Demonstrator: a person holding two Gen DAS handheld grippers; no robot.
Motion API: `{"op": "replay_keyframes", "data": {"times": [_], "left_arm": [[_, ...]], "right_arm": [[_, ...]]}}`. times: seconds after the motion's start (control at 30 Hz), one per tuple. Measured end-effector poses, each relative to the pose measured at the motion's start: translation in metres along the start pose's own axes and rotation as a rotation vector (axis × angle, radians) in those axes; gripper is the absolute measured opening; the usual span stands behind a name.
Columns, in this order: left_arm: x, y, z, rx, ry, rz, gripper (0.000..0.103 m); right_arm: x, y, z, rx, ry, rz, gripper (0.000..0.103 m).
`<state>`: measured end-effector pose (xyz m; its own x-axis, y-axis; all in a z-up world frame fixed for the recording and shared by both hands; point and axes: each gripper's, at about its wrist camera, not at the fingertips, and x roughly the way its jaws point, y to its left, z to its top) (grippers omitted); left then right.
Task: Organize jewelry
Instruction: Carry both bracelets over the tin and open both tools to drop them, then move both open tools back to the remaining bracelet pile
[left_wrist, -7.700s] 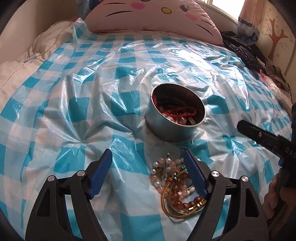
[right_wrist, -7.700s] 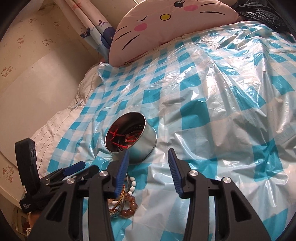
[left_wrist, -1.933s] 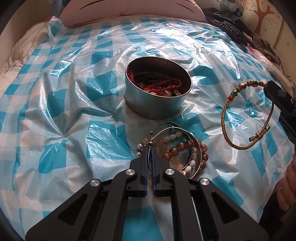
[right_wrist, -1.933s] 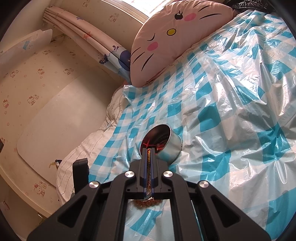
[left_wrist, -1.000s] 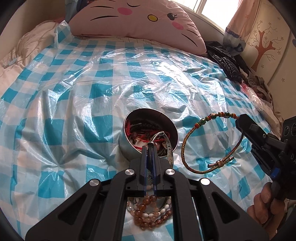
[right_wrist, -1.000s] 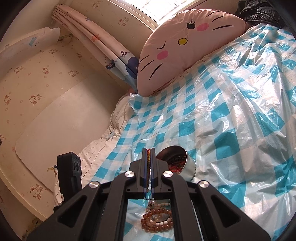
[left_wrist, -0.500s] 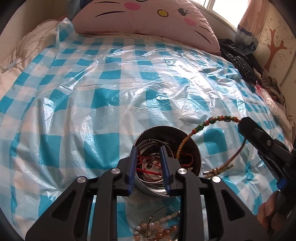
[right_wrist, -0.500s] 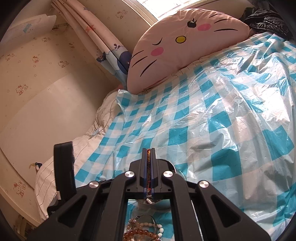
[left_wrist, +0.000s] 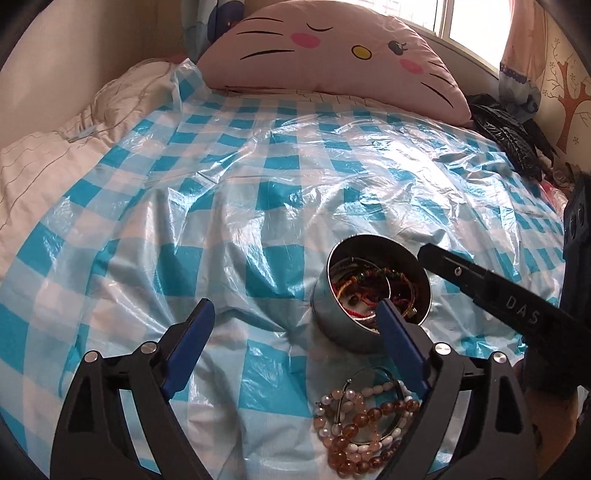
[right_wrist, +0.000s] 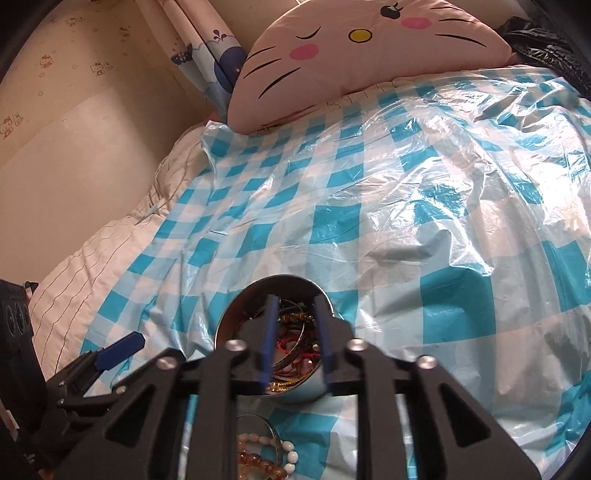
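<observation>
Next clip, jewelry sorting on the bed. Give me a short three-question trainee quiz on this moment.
1. True or false: the left gripper grips a bracelet.
2. Where does the right gripper hover? A) above the round metal tin B) above the cat-face pillow C) above the white quilt
3. Fill in: the beaded bracelets lie on the checked plastic sheet, on the ___ side of the tin.

Key: 1 false; 2 A; 3 near.

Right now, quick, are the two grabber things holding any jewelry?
Left gripper: jaws wide open, holding nothing.
Right gripper: jaws open above the metal tin, holding nothing.
</observation>
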<state>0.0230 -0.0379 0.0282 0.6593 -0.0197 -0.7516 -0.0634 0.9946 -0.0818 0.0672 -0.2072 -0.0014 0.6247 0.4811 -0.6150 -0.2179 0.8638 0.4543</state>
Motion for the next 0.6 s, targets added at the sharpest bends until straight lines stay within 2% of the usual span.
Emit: {"op": "replay_keyframes", "data": {"times": [0.17, 0.43, 0.6], "left_arm": [[-0.004, 0.004, -0.024, 0.008, 0.029, -0.003, 0.085], [-0.007, 0.007, -0.044, 0.020, 0.061, 0.015, 0.085], [-0.011, 0.002, -0.055, 0.047, 0.079, 0.022, 0.085]], "right_arm": [[-0.030, -0.007, -0.004, 0.046, -0.042, 0.019, 0.044], [-0.062, -0.009, -0.036, 0.062, -0.042, -0.014, 0.044], [-0.068, -0.005, -0.048, 0.034, -0.022, -0.040, 0.044]]}}
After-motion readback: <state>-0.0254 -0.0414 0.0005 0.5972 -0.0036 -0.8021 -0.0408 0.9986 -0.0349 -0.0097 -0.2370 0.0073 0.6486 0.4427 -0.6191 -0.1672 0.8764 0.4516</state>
